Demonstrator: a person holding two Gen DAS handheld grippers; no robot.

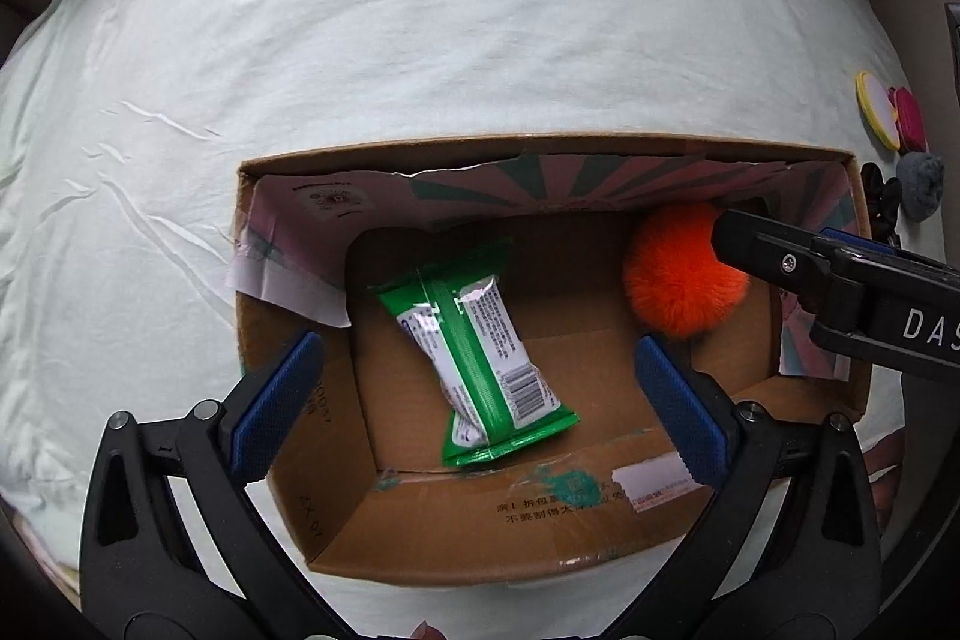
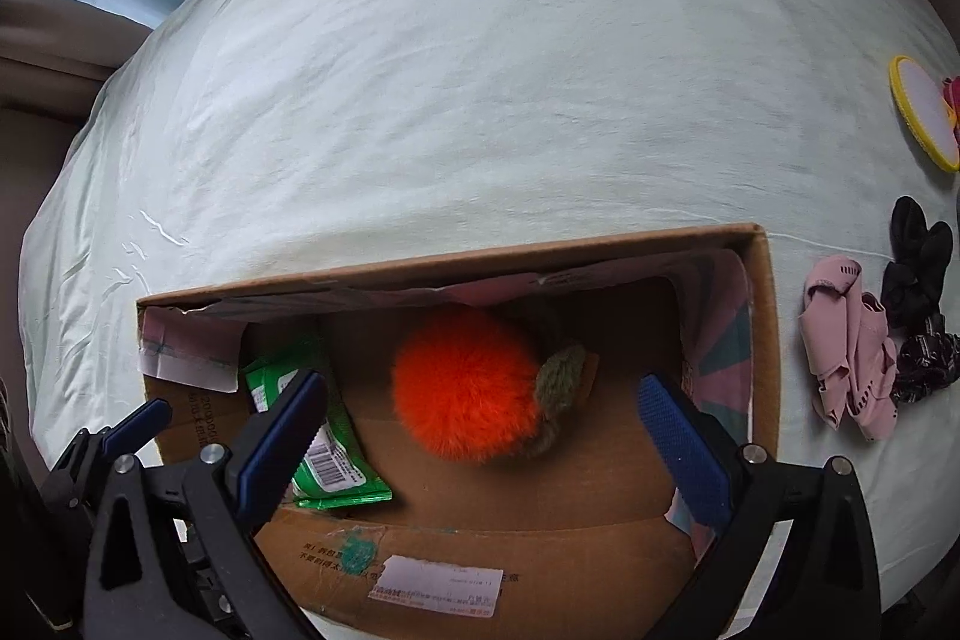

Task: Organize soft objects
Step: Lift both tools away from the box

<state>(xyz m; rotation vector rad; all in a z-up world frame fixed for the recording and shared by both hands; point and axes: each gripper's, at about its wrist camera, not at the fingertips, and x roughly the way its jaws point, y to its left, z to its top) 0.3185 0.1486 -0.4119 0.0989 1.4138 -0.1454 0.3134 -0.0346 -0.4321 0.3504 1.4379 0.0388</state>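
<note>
**Two soft things boxed, more waiting on the bed**

The cardboard box sits open on the pale bedsheet, plainly serving as the collecting bin. A green wipes packet lies flat on its floor, and the orange pompom rests deeper in, near the far wall, with a small olive tuft beside it.

The right gripper hangs over the pompom, jaws spread wide and holding nothing; I'd judge the pompom released. The left gripper hovers above the packet, jaws equally wide, touching nothing.

Outside, to the right, lie a crumpled pink cloth, black scrunchies and a yellow-rimmed pad, probably next to gather.
</note>
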